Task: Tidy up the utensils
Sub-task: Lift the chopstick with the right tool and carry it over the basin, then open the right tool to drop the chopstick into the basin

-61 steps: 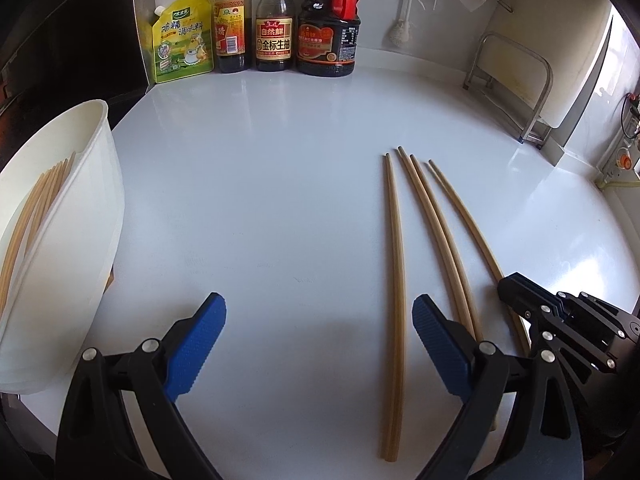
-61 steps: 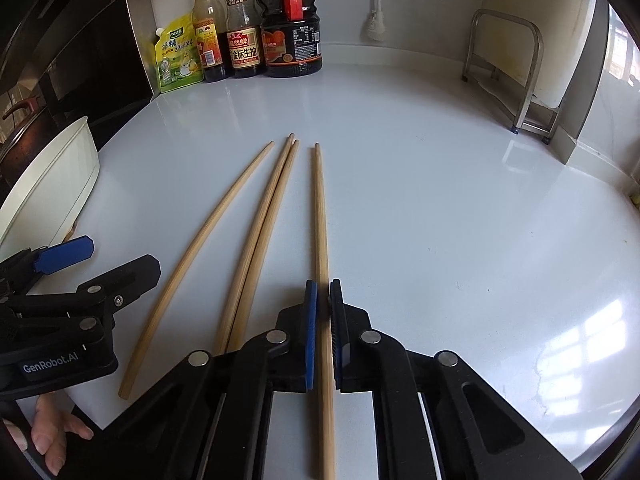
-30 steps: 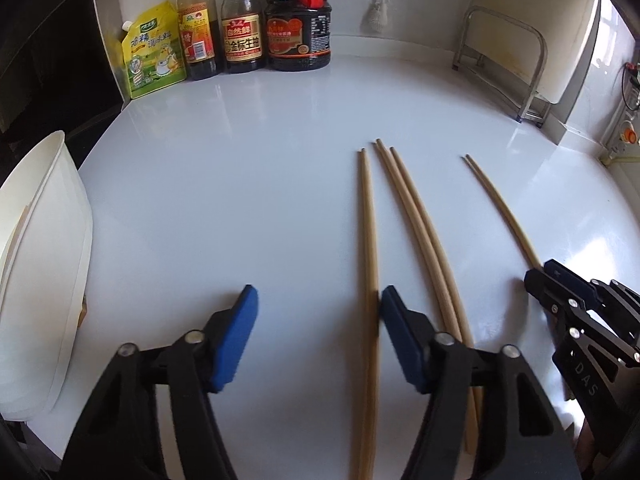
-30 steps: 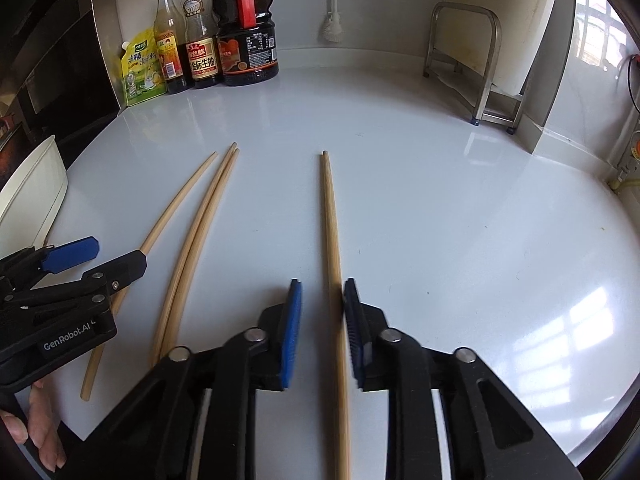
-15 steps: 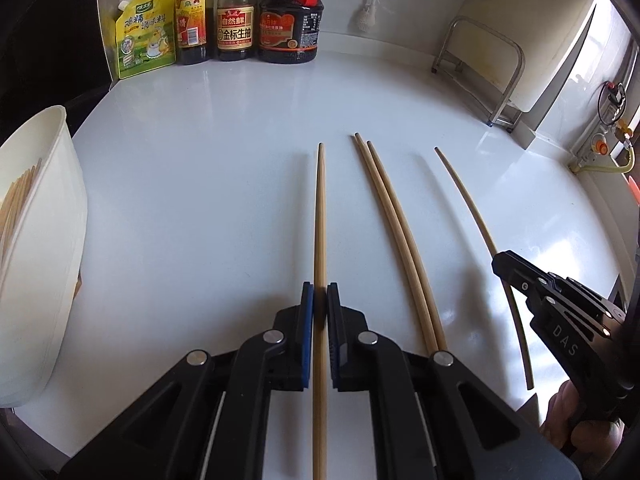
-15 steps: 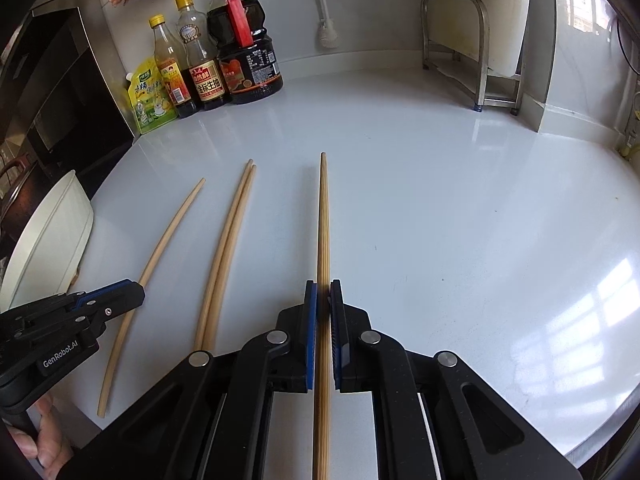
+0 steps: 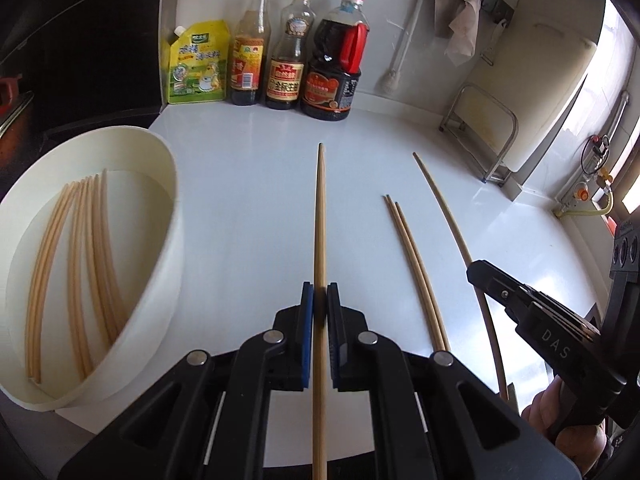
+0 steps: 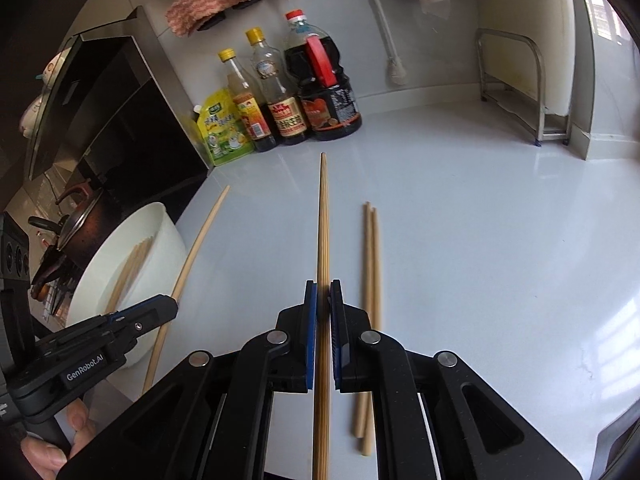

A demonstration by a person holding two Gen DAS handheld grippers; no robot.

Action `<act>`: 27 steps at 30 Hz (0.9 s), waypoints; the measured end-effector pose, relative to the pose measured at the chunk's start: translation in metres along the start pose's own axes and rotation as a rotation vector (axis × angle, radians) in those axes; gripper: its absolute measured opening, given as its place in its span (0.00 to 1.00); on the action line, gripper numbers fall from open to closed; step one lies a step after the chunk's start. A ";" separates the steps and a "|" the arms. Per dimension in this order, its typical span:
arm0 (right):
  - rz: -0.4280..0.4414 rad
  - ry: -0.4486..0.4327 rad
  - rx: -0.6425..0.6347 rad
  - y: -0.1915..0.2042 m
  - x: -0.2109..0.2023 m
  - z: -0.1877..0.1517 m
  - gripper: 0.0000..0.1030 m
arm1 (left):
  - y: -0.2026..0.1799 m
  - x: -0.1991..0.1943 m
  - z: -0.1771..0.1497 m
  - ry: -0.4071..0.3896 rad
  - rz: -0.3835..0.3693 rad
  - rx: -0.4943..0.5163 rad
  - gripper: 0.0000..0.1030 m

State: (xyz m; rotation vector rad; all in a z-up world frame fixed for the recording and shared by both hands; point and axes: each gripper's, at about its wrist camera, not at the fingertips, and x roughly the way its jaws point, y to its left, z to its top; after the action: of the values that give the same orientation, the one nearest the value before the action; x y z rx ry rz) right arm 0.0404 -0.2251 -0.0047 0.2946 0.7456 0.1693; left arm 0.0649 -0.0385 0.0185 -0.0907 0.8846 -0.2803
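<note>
Lifted clear of counter [image 7: 248,208] since a second ago: left gripper [image 7: 319,296] and right gripper [image 8: 323,292] each clamped shut on one chopstick [image 7: 320,220] [image 8: 323,220], pair [image 7: 412,264] left mid-counter, basin [image 7: 172,208] at left edge presumably next.

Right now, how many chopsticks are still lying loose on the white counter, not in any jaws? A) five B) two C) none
B: only a pair of chopsticks lies side by side on the counter; the left gripper and the right gripper each clamp one chopstick, and the rest sit in the white tub.
</note>
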 end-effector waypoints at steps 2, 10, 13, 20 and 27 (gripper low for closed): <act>0.032 -0.014 -0.022 0.021 0.002 0.007 0.06 | 0.017 -0.011 0.002 -0.023 0.016 -0.017 0.07; 0.101 -0.010 -0.127 0.104 0.033 0.030 0.06 | 0.092 -0.049 0.014 -0.124 0.166 -0.100 0.07; 0.132 0.007 -0.170 0.136 0.049 0.035 0.06 | 0.121 -0.058 0.016 -0.143 0.202 -0.138 0.07; 0.179 0.073 -0.277 0.203 0.082 0.034 0.06 | 0.180 -0.057 0.015 -0.135 0.235 -0.230 0.07; 0.196 0.158 -0.319 0.242 0.121 0.026 0.06 | 0.215 -0.039 0.014 -0.089 0.221 -0.279 0.07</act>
State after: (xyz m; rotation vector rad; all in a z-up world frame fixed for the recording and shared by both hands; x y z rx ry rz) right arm 0.1344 0.0294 0.0139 0.0493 0.8319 0.4966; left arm 0.0958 0.1780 0.0154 -0.2599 0.8328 0.0541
